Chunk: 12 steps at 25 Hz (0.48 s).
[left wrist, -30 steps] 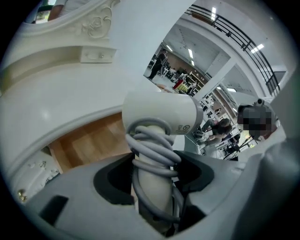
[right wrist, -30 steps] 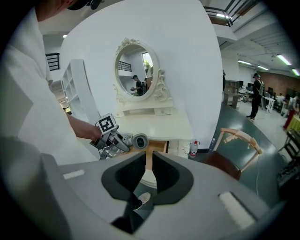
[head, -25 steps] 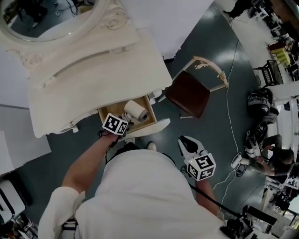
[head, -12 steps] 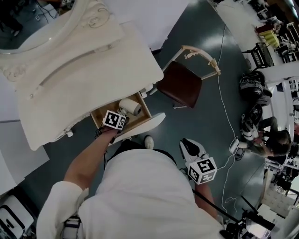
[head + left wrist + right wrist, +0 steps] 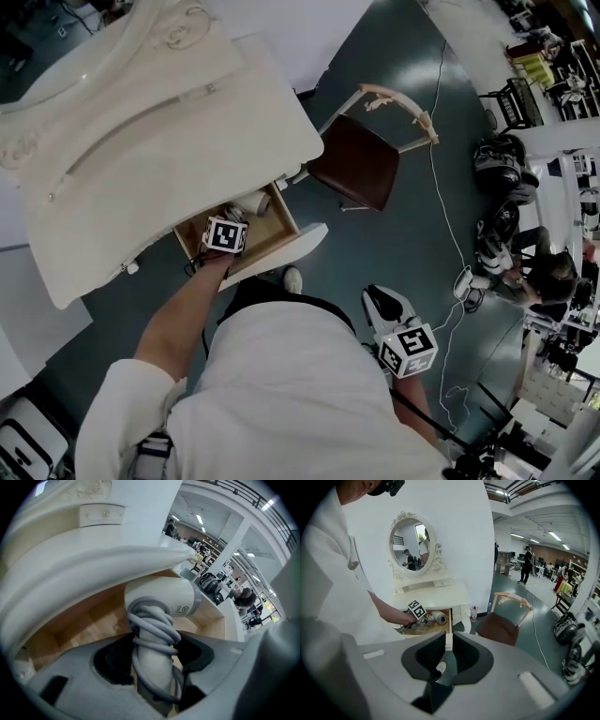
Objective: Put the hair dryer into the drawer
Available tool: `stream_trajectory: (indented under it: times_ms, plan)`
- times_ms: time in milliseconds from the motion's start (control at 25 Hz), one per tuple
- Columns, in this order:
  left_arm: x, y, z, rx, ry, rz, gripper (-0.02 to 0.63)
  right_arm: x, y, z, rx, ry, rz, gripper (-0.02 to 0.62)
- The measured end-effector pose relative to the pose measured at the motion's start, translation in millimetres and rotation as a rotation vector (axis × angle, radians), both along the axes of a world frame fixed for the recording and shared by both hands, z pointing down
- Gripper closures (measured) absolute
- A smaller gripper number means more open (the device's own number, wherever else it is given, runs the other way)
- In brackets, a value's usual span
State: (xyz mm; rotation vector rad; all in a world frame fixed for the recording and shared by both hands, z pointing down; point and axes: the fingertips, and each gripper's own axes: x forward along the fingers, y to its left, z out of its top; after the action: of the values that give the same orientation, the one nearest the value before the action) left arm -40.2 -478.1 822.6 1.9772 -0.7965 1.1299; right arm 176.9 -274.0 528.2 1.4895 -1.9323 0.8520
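Observation:
The white hair dryer (image 5: 251, 202), its grey cord wound round the handle, is in the open wooden drawer (image 5: 274, 240) of the white dressing table. My left gripper (image 5: 236, 217) reaches down into the drawer, shut on the dryer's handle. In the left gripper view the dryer (image 5: 161, 597) points its barrel to the right under the table's rim, with the handle between the jaws of my left gripper (image 5: 152, 654). My right gripper (image 5: 380, 302) hangs over the floor, away from the drawer, its jaws together and holding nothing. In the right gripper view the right gripper (image 5: 446, 645) faces the drawer (image 5: 442, 620) from a distance.
The dressing table top (image 5: 141, 141) overhangs the drawer, and an oval mirror (image 5: 412, 538) stands on it. A brown-seated chair (image 5: 354, 171) stands just right of the drawer. A white cable (image 5: 441, 187) runs across the floor. A bottle (image 5: 474, 613) stands by the table leg.
My left gripper has sunk lower into the drawer with the hair dryer, whose barrel now lies partly under the table's edge. The right gripper has barely shifted.

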Motion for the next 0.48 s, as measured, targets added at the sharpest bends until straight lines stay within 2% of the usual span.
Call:
stream_trajectory:
  times_ms: [160,280,480]
  plan:
    - [-6,-11,4,0.039,-0.042,-0.04,0.345,-2,1,-5,-0.012,0.008,-0.019,0.546]
    - [1,-16,11,0.056,-0.017,-0.049,0.345,-1,2,-4,-0.023,0.012,-0.029,0.546]
    - [0,-26,20,0.106,-0.035,-0.056,0.344,2,2,-1,-0.042,0.022,-0.046,0.546]
